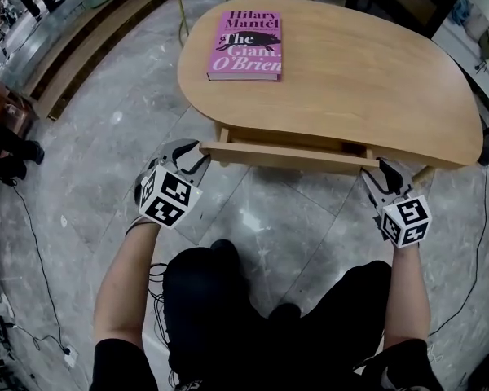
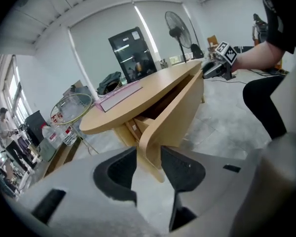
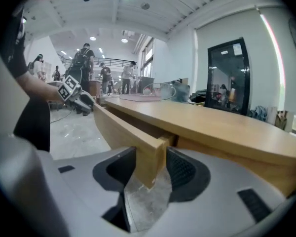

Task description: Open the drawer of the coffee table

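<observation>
The oval wooden coffee table (image 1: 350,80) has its drawer pulled partly out. Its long drawer front (image 1: 285,155) stands clear of the table's edge. My left gripper (image 1: 197,155) straddles the left end of the drawer front (image 2: 177,112). That board sits between the jaws (image 2: 149,157) with slim gaps beside the pads. At the right end of the board (image 3: 123,127), my right gripper (image 1: 385,172) straddles the wood the same way. Its jaws (image 3: 150,162) stand open a little wider than the board.
A pink book (image 1: 246,45) lies on the far left of the tabletop. My knees and feet are just below the drawer. A cable (image 1: 33,235) runs over the marble floor at left. A low bench (image 1: 81,47), a wire basket (image 2: 71,107) and a fan (image 2: 180,31) stand beyond the table.
</observation>
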Available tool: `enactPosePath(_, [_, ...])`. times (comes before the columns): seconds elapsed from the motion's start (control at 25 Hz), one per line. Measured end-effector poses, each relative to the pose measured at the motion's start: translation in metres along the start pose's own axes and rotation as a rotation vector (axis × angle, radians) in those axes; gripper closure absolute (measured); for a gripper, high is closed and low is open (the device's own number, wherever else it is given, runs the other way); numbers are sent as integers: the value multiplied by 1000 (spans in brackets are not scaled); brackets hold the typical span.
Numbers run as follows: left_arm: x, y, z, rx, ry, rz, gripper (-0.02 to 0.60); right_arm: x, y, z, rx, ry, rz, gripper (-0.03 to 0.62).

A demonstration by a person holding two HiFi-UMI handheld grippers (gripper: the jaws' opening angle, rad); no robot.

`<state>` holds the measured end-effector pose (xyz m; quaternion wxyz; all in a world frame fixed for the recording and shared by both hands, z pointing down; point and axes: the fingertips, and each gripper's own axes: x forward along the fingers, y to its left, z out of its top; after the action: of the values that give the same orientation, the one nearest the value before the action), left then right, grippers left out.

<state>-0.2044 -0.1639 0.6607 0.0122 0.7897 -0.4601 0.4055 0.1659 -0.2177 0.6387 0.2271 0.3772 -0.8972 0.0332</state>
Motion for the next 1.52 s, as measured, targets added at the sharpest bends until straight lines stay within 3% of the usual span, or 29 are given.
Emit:
enactPosePath(0.08, [-2, -3, 8, 29, -10, -41, 363, -5, 3, 14, -67, -6, 43, 411])
enactPosePath(0.12, [-2, -5, 13, 46, -13, -63, 359, -6, 5, 20, -105, 2, 65, 411])
enactPosePath(0.32, [5, -15, 24, 108, 22, -152, 373, -2, 15, 25, -264, 107, 155, 419])
enactPosePath(0.76, [7, -14, 25, 178, 73, -164, 420, -1, 18, 18, -572, 231, 188, 464])
enactPosePath(1.52, [-16, -39, 11, 224, 125, -249, 449, -26, 34, 9, -575, 226, 209, 479])
